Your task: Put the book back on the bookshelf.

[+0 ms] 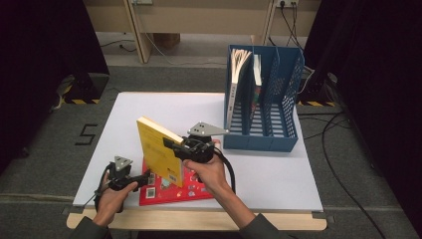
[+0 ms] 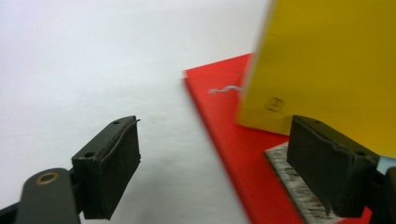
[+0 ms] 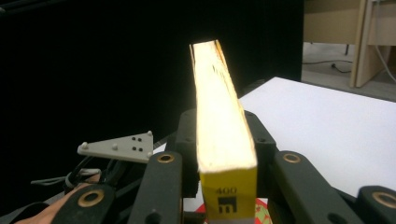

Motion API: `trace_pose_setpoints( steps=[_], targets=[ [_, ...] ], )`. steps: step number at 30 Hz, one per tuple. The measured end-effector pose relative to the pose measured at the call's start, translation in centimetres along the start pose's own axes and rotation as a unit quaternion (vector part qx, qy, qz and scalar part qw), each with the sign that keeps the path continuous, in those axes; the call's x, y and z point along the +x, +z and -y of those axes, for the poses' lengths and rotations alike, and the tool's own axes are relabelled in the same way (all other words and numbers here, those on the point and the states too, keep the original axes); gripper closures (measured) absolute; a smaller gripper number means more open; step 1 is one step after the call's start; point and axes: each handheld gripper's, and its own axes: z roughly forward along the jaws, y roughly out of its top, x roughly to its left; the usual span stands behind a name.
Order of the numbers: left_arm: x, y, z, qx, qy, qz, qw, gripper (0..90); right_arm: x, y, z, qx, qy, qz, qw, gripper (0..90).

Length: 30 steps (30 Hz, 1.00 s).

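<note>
A yellow book [image 1: 158,155] stands upright, tilted, above a red book [image 1: 169,195] that lies flat near the table's front edge. My right gripper [image 1: 173,145] is shut on the yellow book's edge; in the right gripper view its jaws clamp both covers, and the pale page edge [image 3: 218,112] rises between them. My left gripper [image 1: 141,180] sits low at the red book's left end. Its jaws stand open [image 2: 218,165]: one pad [image 2: 109,170] is over the white table, the other pad [image 2: 327,163] over the red book [image 2: 224,121], with the yellow book [image 2: 327,56] just beyond.
A blue file rack [image 1: 278,107] stands at the table's back right, with books upright in its left slots. The white tabletop [image 1: 164,107] stretches between it and the books. The left gripper's grey plate [image 3: 120,147] shows beside the right jaws.
</note>
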Motion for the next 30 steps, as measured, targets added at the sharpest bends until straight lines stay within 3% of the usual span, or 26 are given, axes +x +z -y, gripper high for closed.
trace_pose_setpoints(
  steps=[2, 7, 10, 15, 18, 20, 23, 26, 30],
  targets=[
    [0.8, 0.0, -0.1, -0.003, -0.006, -0.008, 0.9999, 16.4, -0.2, 0.3, -0.2, 0.003, 0.005, -0.002, 1.0, 74.4],
    [2.1, 0.2, -0.1, 0.0, -0.02, -0.022, 0.9996, 16.3, -2.0, 0.5, -1.0, -0.011, 0.046, 0.003, 0.9989, 75.0],
    [2.3, 0.3, -0.1, 0.002, -0.022, -0.023, 0.9995, 16.3, -3.2, 0.2, -1.9, -0.012, 0.052, 0.026, 0.9983, 74.6],
    [2.6, 0.7, -0.2, 0.005, -0.012, -0.029, 0.9995, 16.3, -5.6, -0.3, -3.6, -0.015, 0.084, 0.057, 0.9947, 74.5],
    [2.9, 0.9, -0.2, 0.01, 0.004, -0.039, 0.9992, 16.3, -6.4, -0.8, -4.4, -0.018, 0.078, 0.075, 0.994, 73.8],
    [3.1, 1.0, -0.1, 0.018, 0.002, -0.044, 0.9989, 16.3, -6.8, -1.2, -4.9, -0.025, 0.064, 0.09, 0.9936, 73.7],
    [3.1, 1.3, 0.0, 0.032, 0.014, -0.037, 0.9987, 16.3, -7.3, -1.6, -4.9, -0.031, 0.052, 0.105, 0.9927, 73.6],
    [3.1, 1.4, 0.1, 0.03, 0.016, -0.038, 0.9987, 16.1, -7.4, -2.1, -3.9, -0.027, 0.049, 0.11, 0.9924, 73.2],
    [3.3, 1.4, 0.2, 0.031, 0.008, -0.034, 0.9989, 15.5, -7.4, -3.3, -3.1, -0.039, 0.042, 0.1, 0.9933, 73.0]
  ],
)
